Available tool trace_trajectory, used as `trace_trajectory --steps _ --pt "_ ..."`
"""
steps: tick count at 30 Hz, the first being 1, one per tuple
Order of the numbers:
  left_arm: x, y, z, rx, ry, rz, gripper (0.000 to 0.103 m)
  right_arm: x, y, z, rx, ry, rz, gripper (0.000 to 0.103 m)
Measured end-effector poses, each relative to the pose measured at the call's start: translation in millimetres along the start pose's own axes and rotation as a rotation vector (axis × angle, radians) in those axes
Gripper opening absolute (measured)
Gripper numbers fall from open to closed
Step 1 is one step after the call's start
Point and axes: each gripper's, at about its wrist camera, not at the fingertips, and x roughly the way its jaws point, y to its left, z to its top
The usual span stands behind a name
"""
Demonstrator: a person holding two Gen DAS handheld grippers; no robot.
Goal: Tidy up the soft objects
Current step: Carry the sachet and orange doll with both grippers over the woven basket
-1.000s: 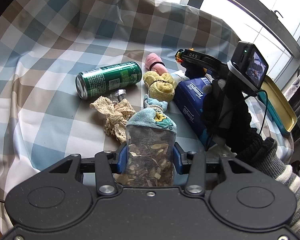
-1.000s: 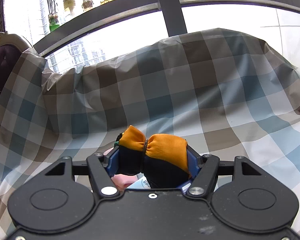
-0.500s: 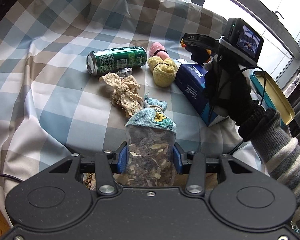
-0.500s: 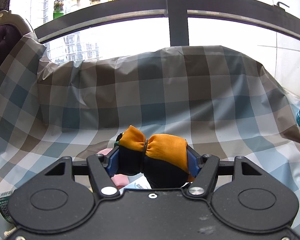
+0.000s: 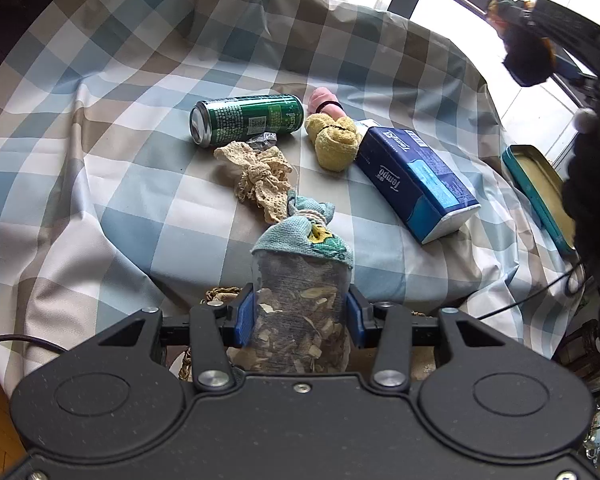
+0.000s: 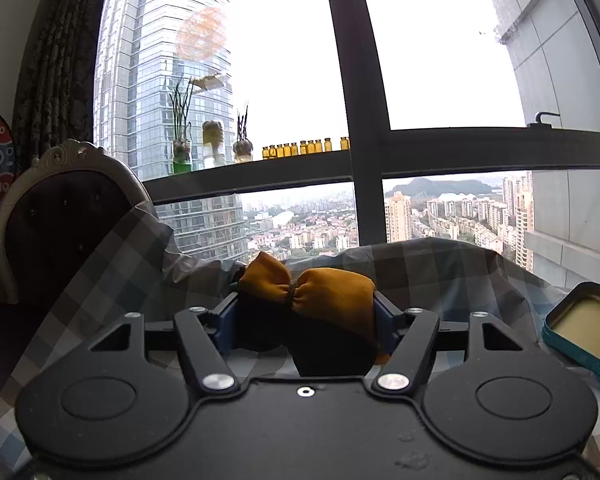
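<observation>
Our left tool [image 5: 300,314] grips the mesh herb sachet [image 5: 302,300] above the near edge of the tabletop [image 5: 148,216]. Our right tool [image 6: 306,312] clamps the orange-and-black pouch [image 6: 320,292], lifted toward the right edge by the open tin [image 6: 584,324]. We should keep both grips gentle, carry low, and release only once each soft piece rests down.

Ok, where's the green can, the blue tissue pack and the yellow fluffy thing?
green can [image 5: 247,119], left wrist view, on the middle of its side.
blue tissue pack [image 5: 410,176], left wrist view, on its top face.
yellow fluffy thing [image 5: 334,141], left wrist view, on its rounded middle.
</observation>
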Motion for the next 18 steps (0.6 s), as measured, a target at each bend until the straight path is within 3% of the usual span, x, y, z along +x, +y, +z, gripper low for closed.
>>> trace_trajectory --steps 5,11,18 --pt "-11 -3 -5 0.004 -0.021 0.007 0.045 -95 12 7 -0.054 -0.095 0.035 0.066" --pt "-29 -9 -15 0.009 -0.045 0.009 0.045 -188 23 -2 -0.032 -0.127 0.079 0.066" --pt "-43 -18 -26 0.028 -0.062 0.014 0.045 -241 29 -26 -0.005 -0.046 0.104 0.066"
